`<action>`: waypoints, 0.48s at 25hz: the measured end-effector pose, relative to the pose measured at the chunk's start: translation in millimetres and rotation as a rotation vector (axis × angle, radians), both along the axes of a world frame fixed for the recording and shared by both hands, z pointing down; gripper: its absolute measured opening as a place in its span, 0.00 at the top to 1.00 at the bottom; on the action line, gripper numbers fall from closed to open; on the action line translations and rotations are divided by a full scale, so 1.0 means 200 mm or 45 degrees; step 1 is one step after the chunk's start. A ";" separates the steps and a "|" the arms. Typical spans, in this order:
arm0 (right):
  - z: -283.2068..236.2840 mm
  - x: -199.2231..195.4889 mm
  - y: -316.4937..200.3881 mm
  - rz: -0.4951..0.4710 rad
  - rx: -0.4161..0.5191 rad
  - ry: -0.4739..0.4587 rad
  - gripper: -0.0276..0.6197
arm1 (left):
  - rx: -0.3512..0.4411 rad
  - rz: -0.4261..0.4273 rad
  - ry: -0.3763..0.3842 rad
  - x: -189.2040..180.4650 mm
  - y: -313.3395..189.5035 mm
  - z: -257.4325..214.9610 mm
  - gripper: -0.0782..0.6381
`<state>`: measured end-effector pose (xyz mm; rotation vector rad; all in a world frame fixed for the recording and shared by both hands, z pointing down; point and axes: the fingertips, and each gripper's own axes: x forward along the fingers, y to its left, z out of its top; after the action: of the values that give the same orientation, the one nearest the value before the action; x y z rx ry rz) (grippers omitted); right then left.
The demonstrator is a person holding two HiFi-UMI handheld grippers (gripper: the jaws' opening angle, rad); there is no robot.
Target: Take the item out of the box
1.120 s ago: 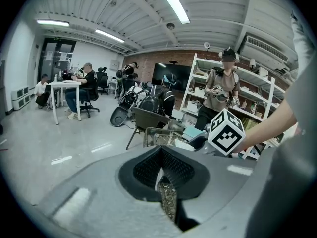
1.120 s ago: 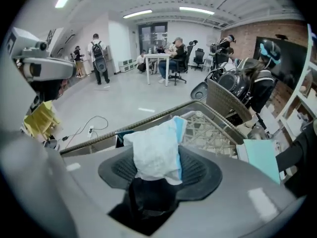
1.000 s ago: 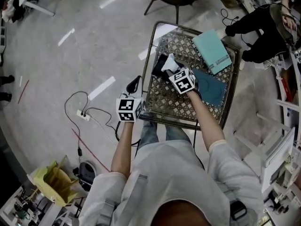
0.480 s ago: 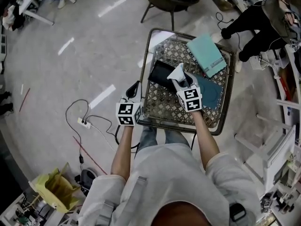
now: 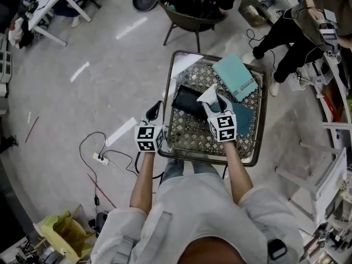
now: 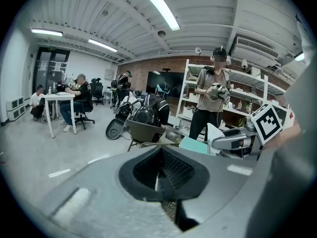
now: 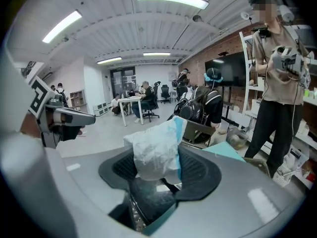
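Note:
On a metal lattice table lie a teal box base, its teal lid and a flat black piece. My right gripper hangs above the table's middle, shut on a crumpled white packet with a blue edge. In the right gripper view that packet stands up between the pads. My left gripper hovers just off the table's left edge with its jaws together and nothing in them. The left gripper view shows its pads meeting, and the packet at the right.
A dark chair stands behind the table. A person in black is at the upper right, near shelving. A power strip and cables lie on the floor at the left, and a yellow bag at the lower left.
My right gripper has risen and drawn back towards me with the white packet, away from the black piece. The left gripper has lifted a little beside the table edge.

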<state>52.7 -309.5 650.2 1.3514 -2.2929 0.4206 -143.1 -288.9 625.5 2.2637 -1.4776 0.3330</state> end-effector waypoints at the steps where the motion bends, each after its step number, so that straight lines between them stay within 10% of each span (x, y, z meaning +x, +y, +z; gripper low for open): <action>1: -0.03 0.00 -0.01 -0.001 0.013 0.002 0.62 | 0.015 0.000 -0.001 0.00 -0.01 -0.03 0.89; 12: -0.49 0.03 -0.14 0.007 0.224 -0.001 0.62 | 0.223 -0.025 -0.012 -0.04 -0.14 -0.47 0.89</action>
<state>58.3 -338.0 551.9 1.4397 -2.3738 0.2253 -151.3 -317.4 531.1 2.3834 -1.5886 0.2161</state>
